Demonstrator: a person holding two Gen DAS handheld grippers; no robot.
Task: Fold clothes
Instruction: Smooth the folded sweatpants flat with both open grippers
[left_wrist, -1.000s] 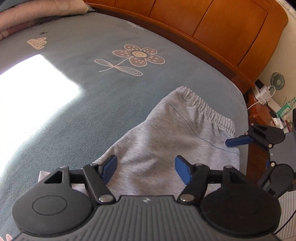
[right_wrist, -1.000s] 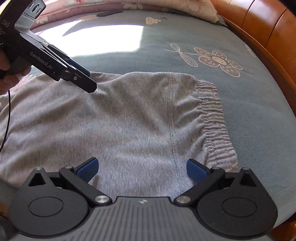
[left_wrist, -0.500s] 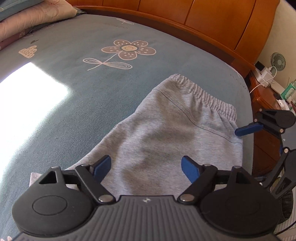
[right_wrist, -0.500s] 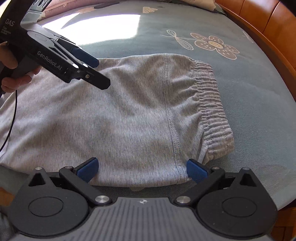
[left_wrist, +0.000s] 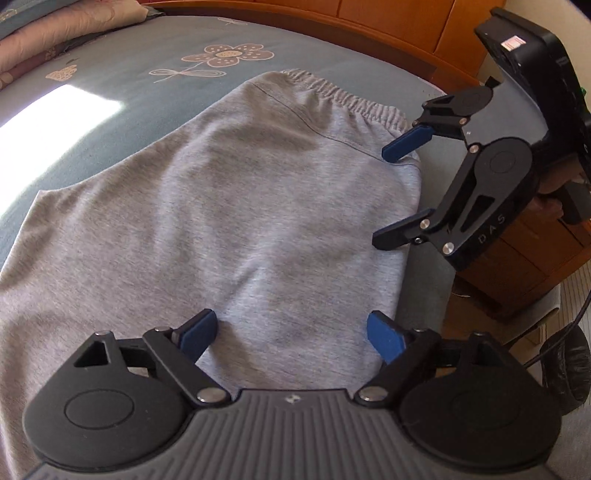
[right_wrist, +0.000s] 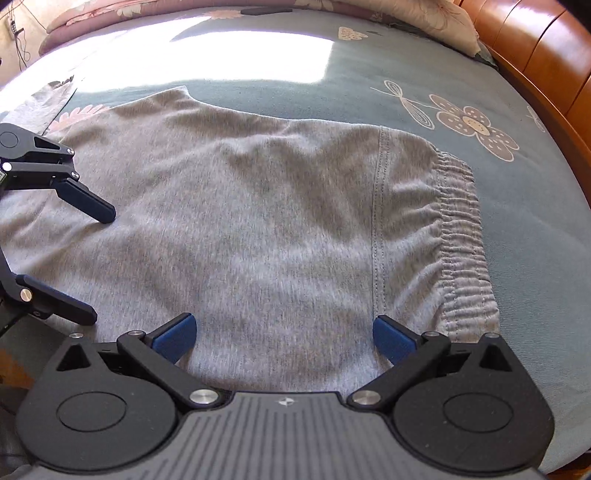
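On the bed (right_wrist: 461, 62), grey trousers (right_wrist: 277, 221) lengthwise, waistband right; both tongs (left_wrist: 291, 332) (right_wrist: 284, 332) spread, left widening.

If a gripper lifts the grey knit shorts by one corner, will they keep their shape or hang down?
The grey knit shorts would probably droop: the soft fabric already lies in shallow wrinkles on the blue-grey flowered bedsheet. The gathered elastic waistband looks thicker, so that edge may sag less. They seem light and unlikely to slide.

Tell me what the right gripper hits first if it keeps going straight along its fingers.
Most likely the grey sweatpants, just inside their elastic waistband. The right gripper points steeply down at the cloth with jaws open and nothing between; the exact contact spot is hard to judge.
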